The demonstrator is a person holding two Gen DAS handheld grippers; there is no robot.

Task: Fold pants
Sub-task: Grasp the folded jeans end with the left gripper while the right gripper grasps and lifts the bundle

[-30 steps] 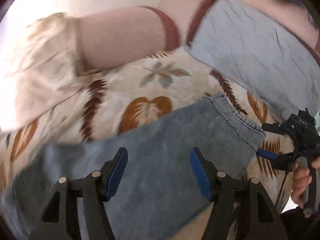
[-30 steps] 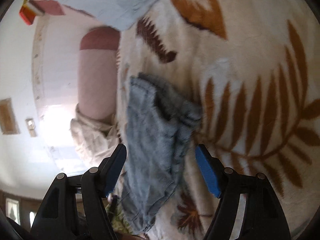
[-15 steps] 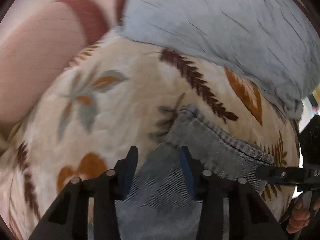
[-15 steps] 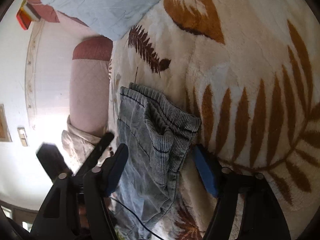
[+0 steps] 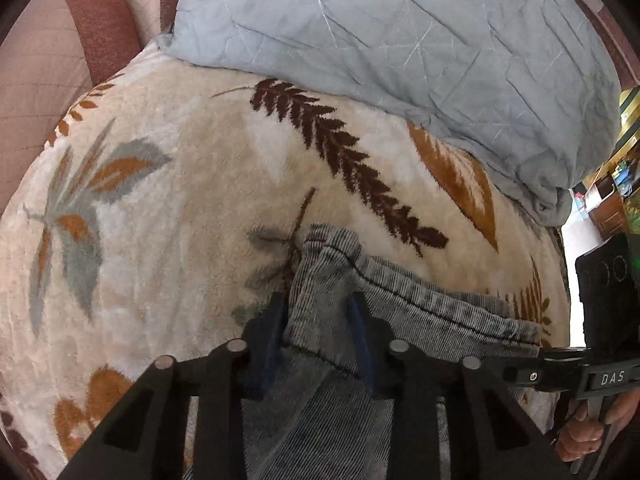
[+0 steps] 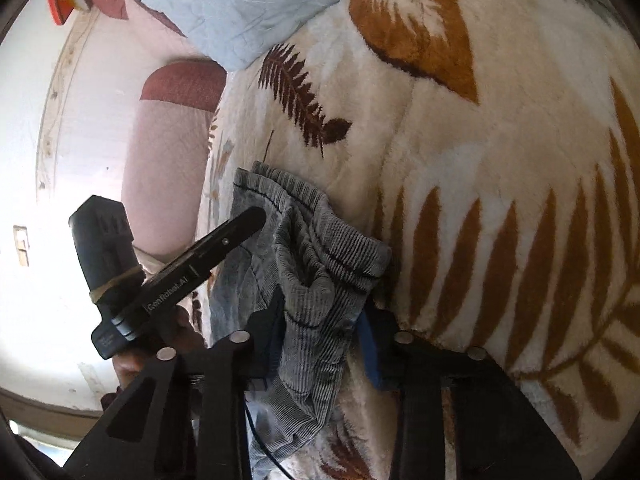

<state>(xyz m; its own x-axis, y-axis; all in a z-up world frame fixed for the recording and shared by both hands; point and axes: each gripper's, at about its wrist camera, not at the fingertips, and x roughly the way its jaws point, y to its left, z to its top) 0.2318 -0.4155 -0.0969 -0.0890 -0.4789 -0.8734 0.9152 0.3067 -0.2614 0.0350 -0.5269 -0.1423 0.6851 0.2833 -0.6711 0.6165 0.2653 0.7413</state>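
Observation:
Grey-blue denim pants (image 5: pixel 404 304) lie on a cream leaf-patterned blanket (image 5: pixel 180 200). My left gripper (image 5: pixel 318 316) is shut on the hem corner of the pants, with cloth bunched between its blue pads. My right gripper (image 6: pixel 322 320) is shut on the other hem corner of the pants (image 6: pixel 316 248), which is creased and gathered. The left gripper's body also shows in the right wrist view (image 6: pixel 208 256), and the right gripper's body in the left wrist view (image 5: pixel 592 368). The rest of the pants runs below both views, hidden by the grippers.
A light blue quilted pillow (image 5: pixel 400 40) lies at the far end of the blanket. A pink and maroon padded headboard (image 5: pixel 52 64) stands on the left. The blanket (image 6: pixel 500 160) spreads wide to the right.
Both grippers have moved forward to the hem and closed on it. The hem corners are now bunched between the pads.

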